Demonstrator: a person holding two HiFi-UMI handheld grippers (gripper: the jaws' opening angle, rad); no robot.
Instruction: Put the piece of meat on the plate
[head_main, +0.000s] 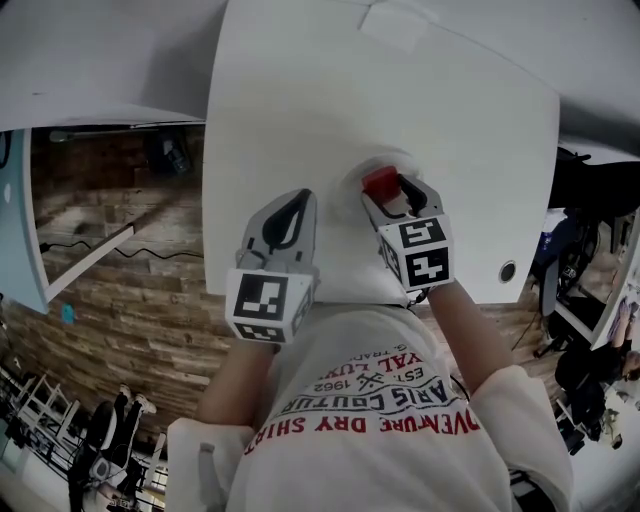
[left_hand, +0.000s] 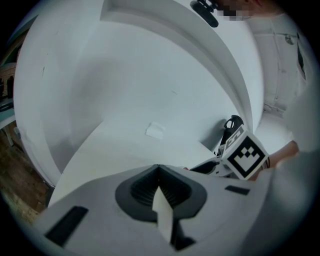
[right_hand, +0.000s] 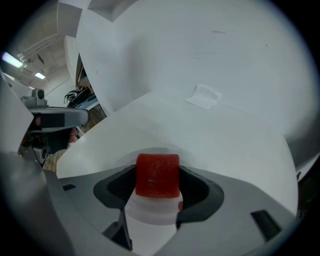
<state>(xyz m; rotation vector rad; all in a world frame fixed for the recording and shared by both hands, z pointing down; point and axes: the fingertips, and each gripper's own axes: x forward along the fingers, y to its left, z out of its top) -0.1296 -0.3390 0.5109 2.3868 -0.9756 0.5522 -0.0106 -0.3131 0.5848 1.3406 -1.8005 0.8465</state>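
Nearest you, the left gripper (left_hand: 159, 170) hangs low on the left over the table (head_main: 300, 100), its 2 jaws pressed together with nothing between them. Leave it there; it has no part in this step.

A little farther and to the right, the right gripper (head_main: 393, 192) is clamped on the meat (right_hand: 157, 175), 1 pad on its left face and 1 on its right. The meat sits above the plate (right_hand: 150, 212), which shows directly under the jaws, so the task looks nearly done.

To finish well, lower until the meat's underside rests on the plate's middle, then spread the jaws evenly and lift straight up so neither pad drags it off.

The meat is a squat red block, a flat face toward the gripper's camera. It looks about as wide as tall, so I cannot tell a long axis.
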